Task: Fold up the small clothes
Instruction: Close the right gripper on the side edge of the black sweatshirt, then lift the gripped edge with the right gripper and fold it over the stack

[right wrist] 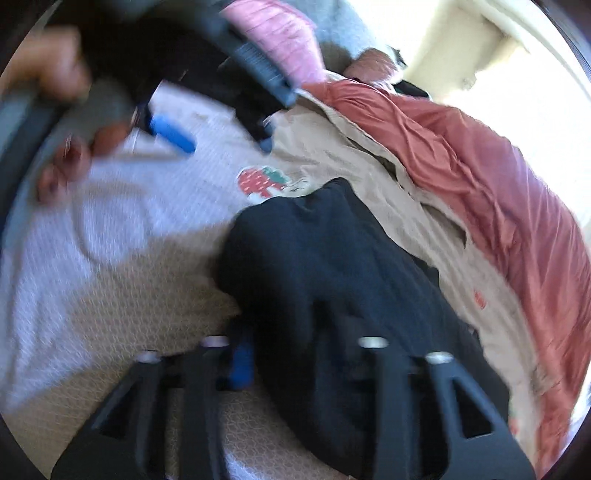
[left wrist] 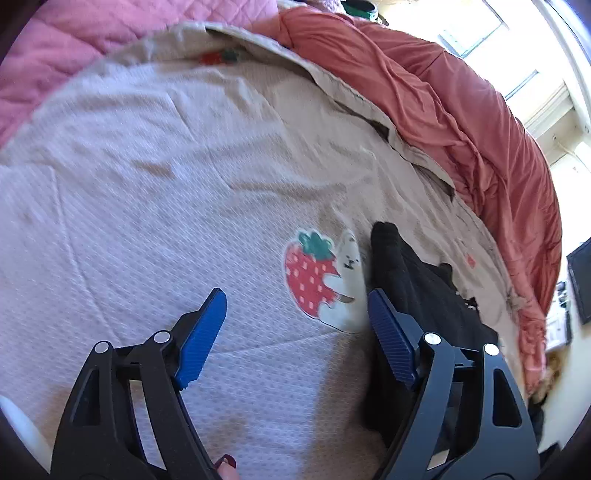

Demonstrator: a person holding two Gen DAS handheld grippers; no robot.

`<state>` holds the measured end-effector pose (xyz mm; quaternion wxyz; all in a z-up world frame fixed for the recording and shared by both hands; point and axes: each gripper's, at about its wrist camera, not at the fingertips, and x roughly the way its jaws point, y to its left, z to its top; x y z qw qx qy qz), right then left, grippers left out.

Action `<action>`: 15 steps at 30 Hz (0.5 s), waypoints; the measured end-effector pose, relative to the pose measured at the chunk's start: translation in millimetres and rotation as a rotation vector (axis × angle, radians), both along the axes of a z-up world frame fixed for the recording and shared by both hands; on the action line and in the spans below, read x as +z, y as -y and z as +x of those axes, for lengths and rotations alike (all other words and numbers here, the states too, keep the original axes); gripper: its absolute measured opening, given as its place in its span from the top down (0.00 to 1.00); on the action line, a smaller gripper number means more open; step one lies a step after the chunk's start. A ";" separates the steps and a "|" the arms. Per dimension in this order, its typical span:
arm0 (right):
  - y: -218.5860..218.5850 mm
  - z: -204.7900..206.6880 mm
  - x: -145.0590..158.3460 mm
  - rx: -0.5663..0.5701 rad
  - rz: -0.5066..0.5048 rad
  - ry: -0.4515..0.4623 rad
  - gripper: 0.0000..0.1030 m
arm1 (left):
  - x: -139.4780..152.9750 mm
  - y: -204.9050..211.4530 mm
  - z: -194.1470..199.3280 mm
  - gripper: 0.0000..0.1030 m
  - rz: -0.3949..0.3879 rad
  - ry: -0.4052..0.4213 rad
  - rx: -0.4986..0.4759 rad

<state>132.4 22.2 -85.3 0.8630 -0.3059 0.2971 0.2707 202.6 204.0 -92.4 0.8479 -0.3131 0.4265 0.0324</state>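
A small black garment (left wrist: 417, 295) lies crumpled on a beige blanket with a strawberry and bear print (left wrist: 321, 280). My left gripper (left wrist: 295, 306) hovers above the blanket, jaws wide open and empty, with its right finger beside the garment's left edge. In the right wrist view the black garment (right wrist: 332, 266) fills the middle and drapes over my right gripper (right wrist: 306, 354), covering its right finger. Only one blue pad (right wrist: 240, 363) shows, so I cannot tell whether the jaws are closed. The left gripper (right wrist: 221, 136) appears blurred at the upper left, open.
An orange-red quilt (left wrist: 461, 122) is bunched along the right of the blanket. A pink quilted cover (left wrist: 74, 48) lies at the far left. Bright windows (left wrist: 480, 26) stand beyond the bed. The person's hand (right wrist: 48, 66) shows at the upper left.
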 end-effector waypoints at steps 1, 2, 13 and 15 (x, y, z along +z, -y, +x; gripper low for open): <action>9.0 6.2 8.5 -0.026 0.073 -0.048 0.88 | -2.2 1.2 1.4 0.28 -0.032 0.002 -0.010; 15.0 8.0 13.4 -0.040 0.123 -0.079 0.90 | -4.0 1.8 2.4 0.26 -0.060 0.004 -0.016; 57.4 21.8 36.1 -0.113 0.358 -0.251 0.92 | -28.3 43.0 31.9 0.26 -0.489 0.033 -0.190; 56.2 20.6 34.3 -0.114 0.354 -0.256 0.92 | -29.5 51.9 34.7 0.26 -0.515 0.036 -0.224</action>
